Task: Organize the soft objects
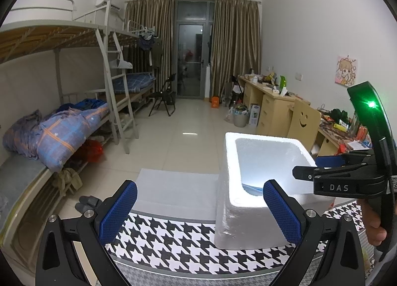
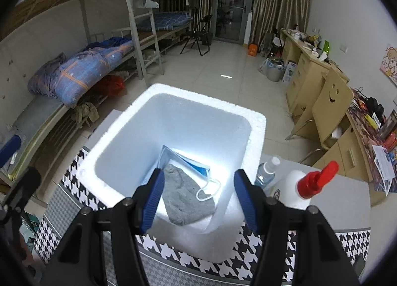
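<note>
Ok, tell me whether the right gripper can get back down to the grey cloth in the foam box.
Probably yes. The right gripper hangs open over the foam box, whose top is uncovered, and the grey cloth lies exposed below. Only a mask's ear loop lies across it.

foam box point(image 1: 224, 211) floor: mostly hidden behind its near wall in the left wrist view
face mask point(image 2: 192, 162): partly under the grey cloth point(image 2: 184, 199)
spray bottle point(image 2: 296, 186) label: hidden
desk point(image 1: 347, 129) clutter: too small to tell
</note>
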Action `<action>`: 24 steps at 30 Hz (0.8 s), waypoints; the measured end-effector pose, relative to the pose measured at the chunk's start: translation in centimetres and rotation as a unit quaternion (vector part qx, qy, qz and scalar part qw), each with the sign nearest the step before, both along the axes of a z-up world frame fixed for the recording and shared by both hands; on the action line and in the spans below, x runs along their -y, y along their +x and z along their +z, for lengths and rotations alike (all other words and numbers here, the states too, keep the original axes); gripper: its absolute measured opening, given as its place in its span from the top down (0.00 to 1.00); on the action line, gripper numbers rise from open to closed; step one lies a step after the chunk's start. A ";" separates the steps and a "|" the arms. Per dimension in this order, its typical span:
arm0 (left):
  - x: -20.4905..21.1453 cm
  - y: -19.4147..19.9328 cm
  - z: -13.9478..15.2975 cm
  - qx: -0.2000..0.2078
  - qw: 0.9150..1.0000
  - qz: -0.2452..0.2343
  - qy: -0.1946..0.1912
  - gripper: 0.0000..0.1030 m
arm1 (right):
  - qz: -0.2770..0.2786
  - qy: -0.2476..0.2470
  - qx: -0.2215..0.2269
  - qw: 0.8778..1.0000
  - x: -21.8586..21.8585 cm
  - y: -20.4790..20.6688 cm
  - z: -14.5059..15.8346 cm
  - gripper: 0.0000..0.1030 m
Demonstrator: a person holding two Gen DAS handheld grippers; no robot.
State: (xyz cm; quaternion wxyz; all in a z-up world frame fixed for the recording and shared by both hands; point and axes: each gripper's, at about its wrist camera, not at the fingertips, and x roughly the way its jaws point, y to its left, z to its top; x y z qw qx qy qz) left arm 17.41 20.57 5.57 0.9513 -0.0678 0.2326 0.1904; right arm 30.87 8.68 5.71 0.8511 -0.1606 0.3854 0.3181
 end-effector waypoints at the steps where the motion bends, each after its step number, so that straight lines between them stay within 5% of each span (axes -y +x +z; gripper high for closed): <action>1: 0.1 -0.1 0.1 0.000 1.000 -0.001 0.003 0.01 | 0.000 0.003 0.002 1.000 0.1 -0.1 0.2 0.38; 10: 1.4 -0.6 0.7 0.004 1.000 -0.006 0.013 0.01 | -0.006 0.029 0.019 0.999 1.6 -2.0 1.1 0.22; 24: 3.6 -2.5 2.1 0.017 0.999 -0.018 0.026 0.01 | -0.016 0.062 0.036 0.997 4.2 -4.3 2.6 0.19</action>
